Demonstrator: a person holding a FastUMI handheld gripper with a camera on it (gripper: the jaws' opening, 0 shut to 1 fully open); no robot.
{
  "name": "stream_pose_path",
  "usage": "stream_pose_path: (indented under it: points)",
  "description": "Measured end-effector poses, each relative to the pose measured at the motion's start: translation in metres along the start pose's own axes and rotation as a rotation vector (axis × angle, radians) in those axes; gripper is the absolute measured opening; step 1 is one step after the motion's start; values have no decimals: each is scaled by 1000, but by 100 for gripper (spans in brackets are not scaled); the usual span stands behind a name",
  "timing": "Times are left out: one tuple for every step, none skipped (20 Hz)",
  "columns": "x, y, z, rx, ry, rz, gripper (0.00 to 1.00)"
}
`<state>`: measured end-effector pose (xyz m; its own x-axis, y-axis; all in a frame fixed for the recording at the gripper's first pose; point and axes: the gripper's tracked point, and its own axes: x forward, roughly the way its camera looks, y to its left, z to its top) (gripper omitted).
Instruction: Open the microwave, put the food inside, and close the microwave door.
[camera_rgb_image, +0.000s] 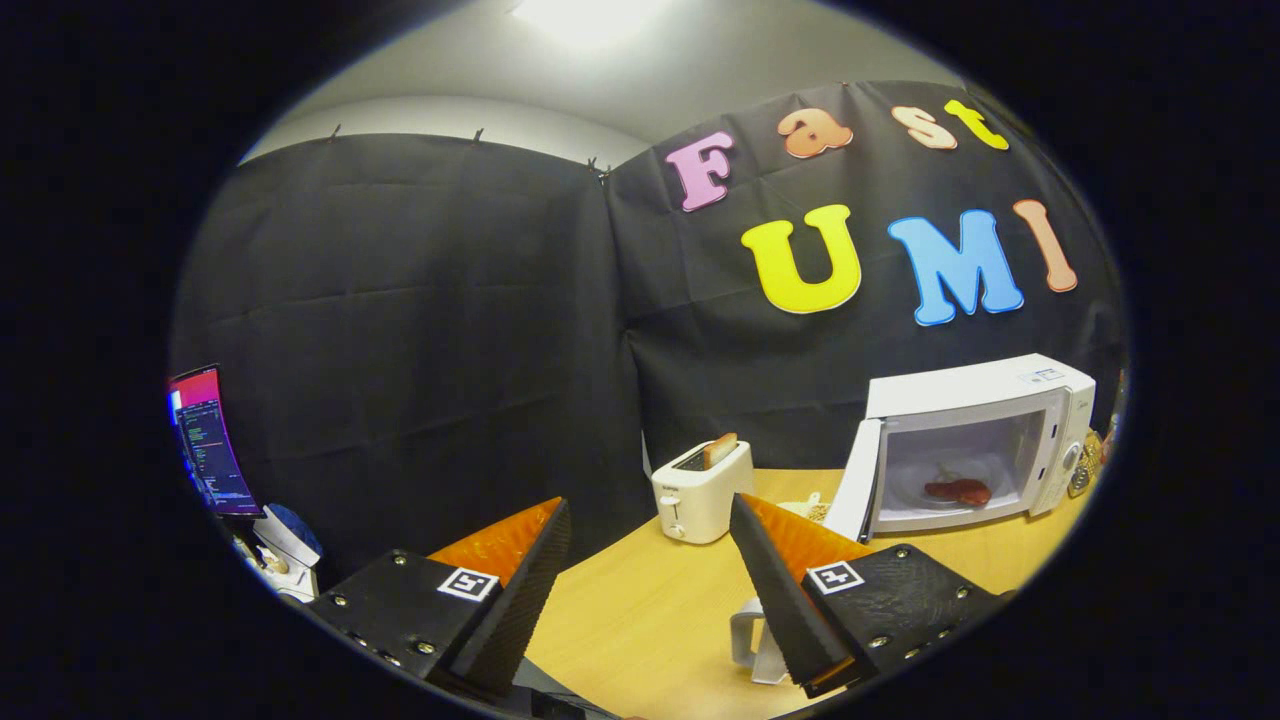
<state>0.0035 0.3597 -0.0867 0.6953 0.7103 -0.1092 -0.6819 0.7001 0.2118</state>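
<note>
A white microwave (985, 440) stands at the far right of the wooden table (650, 620), well beyond my right finger. Its door (857, 482) is swung open to the left. Inside the lit cavity a reddish piece of food (958, 490) lies on the turntable plate. My gripper (650, 520) is open, with nothing between its fingers, and is held back from the microwave above the table's near edge.
A white toaster (700, 488) with a slice of bread (720, 450) sticking up stands just ahead, between the fingers. A small white holder (752, 640) sits by my right finger. A monitor (208, 442) glows off to the left beyond the table.
</note>
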Motion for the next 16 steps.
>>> stream_pose_path:
  points:
    - [1, 6, -7, -3, 13, 13, 97]
    - [2, 11, -15, -7, 29, 26, 96]
    - [3, 14, -23, -10, 49, 35, 96]
    - [7, 15, -31, -7, 71, 45, 97]
    - [9, 17, -40, -2, 91, 53, 97]
    - [8, 19, -49, 2, 109, 60, 97]
    - [6, 18, -57, 5, 127, 65, 97]
    - [5, 18, -65, 6, 145, 67, 97]
    - [6, 15, -72, 5, 162, 66, 97]
    - [6, 13, -79, 5, 174, 66, 97]
    - [6, 11, -83, 6, 180, 63, 97]
    - [8, 6, -87, 4, 187, 55, 97]
    - [9, 1, -89, 5, 194, 47, 95]
    - [11, -4, -93, 2, 204, 35, 93]
    - [13, -11, -95, -1, 213, 17, 87]
    - [14, -19, -97, -2, 219, 1, 81]
